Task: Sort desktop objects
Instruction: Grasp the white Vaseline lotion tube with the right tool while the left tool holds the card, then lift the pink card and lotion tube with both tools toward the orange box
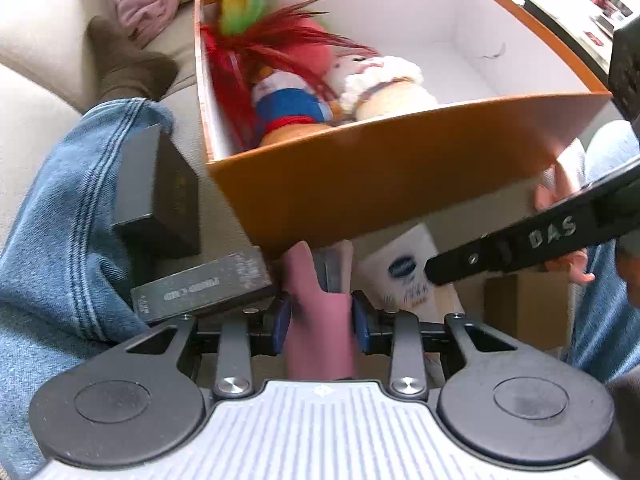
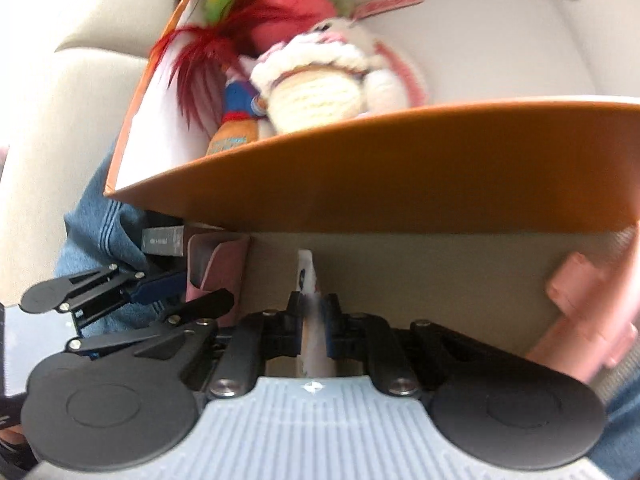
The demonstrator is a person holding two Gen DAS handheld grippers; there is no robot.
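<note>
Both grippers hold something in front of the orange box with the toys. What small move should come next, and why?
Probably lift the left gripper and carry its pink case over the near wall of the orange box. The fingers are shut on the case, which sits below the rim, and the box floor is bare to the right of the plush toys. The right gripper grips a thin white packet.

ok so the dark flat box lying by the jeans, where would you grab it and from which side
Grip the dark flat box across its thin faces, top and bottom, at the labelled long edge that faces the left wrist camera. It lies flat and slim, so the jaws span it easily. Come from the near side: the orange box overhangs behind it, and the left gripper holds a pink case.
</note>
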